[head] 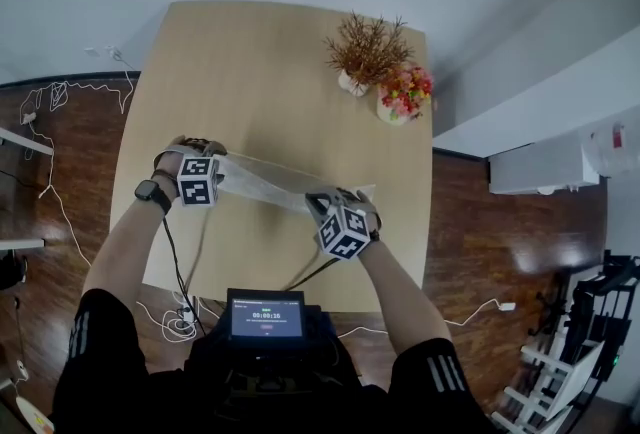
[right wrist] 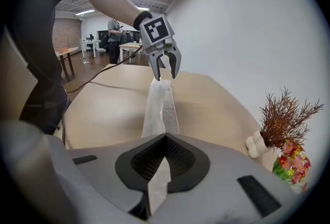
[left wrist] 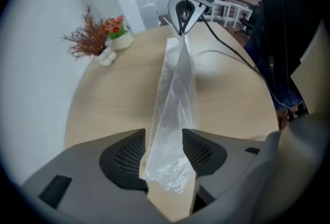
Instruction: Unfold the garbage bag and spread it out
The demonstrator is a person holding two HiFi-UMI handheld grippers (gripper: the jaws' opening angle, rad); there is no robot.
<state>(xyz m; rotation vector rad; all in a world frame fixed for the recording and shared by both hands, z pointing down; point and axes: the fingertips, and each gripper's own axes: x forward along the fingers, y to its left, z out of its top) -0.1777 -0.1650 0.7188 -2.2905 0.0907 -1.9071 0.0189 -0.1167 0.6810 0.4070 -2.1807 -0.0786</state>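
The translucent garbage bag, gathered into a narrow crinkled strip, stretches over the counter. The right hand-held gripper clamps one end. The left hand-held gripper stands released around the other.

Bright, even indoor light; soft shadows; strong fisheye distortion, dark vignetted corners.

Black-and-white marker cubes, black wristwatch — black sleeves with white stripes

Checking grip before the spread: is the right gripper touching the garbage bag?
Touching. The right gripper view shows the right gripper closed on the garbage bag, with the film pinched between its jaws.
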